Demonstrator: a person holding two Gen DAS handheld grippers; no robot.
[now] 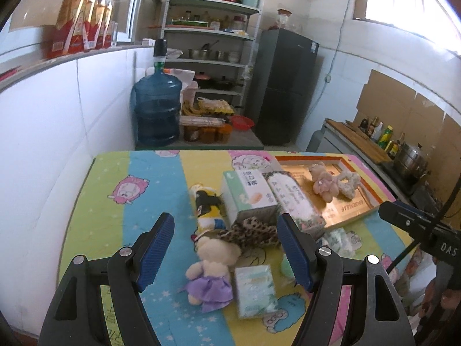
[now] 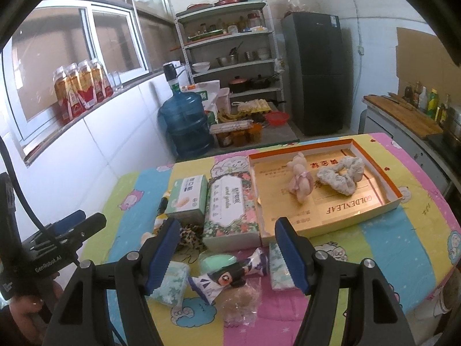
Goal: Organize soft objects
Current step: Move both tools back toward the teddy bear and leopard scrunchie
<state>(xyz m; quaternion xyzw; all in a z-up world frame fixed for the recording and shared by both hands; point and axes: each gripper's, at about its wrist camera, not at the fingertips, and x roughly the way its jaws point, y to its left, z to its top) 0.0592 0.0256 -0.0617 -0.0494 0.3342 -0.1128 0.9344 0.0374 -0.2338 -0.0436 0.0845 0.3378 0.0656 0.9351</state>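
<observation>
A cream bear in a purple dress lies on the cartoon cloth below my left gripper, which is open and touches nothing. Just beyond it are a leopard scrunchie and a black-haired doll in yellow. The orange-rimmed gold box at the back right holds a pink bear and a white scrunchie. My right gripper hangs open over a small black-haired doll and a green oval pad. The box also shows in the left wrist view.
A green tissue box and a floral tissue box stand left of the gold box. Soft tissue packs and a plastic-wrapped brown item lie near the table's front. White tiled wall runs along the left edge.
</observation>
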